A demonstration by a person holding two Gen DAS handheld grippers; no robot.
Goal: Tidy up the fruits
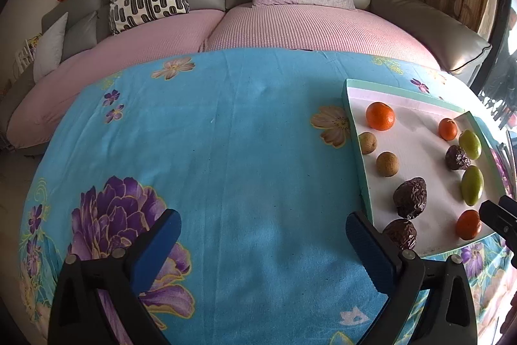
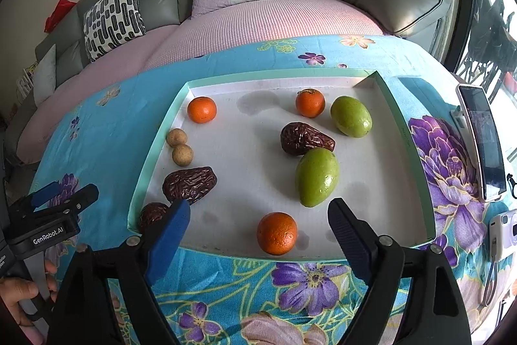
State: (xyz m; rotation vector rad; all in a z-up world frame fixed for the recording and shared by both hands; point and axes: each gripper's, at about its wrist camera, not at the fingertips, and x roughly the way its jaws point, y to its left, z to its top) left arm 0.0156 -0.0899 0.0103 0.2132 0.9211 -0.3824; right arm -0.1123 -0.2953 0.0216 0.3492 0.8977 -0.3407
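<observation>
The right gripper (image 2: 258, 222) stands wide apart and empty, low over the tray's near edge, with an orange (image 2: 277, 233) lying between its fingers, untouched. The left gripper (image 1: 263, 236) is also spread wide and holds nothing; it hangs over bare blue floral cloth (image 1: 226, 134) just left of the tray (image 1: 355, 151), its right finger beside the tray's near left corner. In the right view a hand (image 2: 19, 296) grips the left gripper's handle.

The tray (image 2: 155, 151), white inside with a mint rim, sits on the cloth toward the table's right side. At its near left corner lies a date (image 2: 152, 214), a second date (image 2: 189, 185) just beyond it. Two longans (image 2: 182, 155) touch along the left edge. An orange (image 2: 201, 109) sits in the far left corner, another (image 2: 310, 102) near the far edge. A green mango (image 2: 351, 116) lies toward the far right corner, a second mango (image 2: 316, 177) in the middle, touching a third date (image 2: 305, 138).

A phone (image 2: 483, 144) lies near the table's right edge.
</observation>
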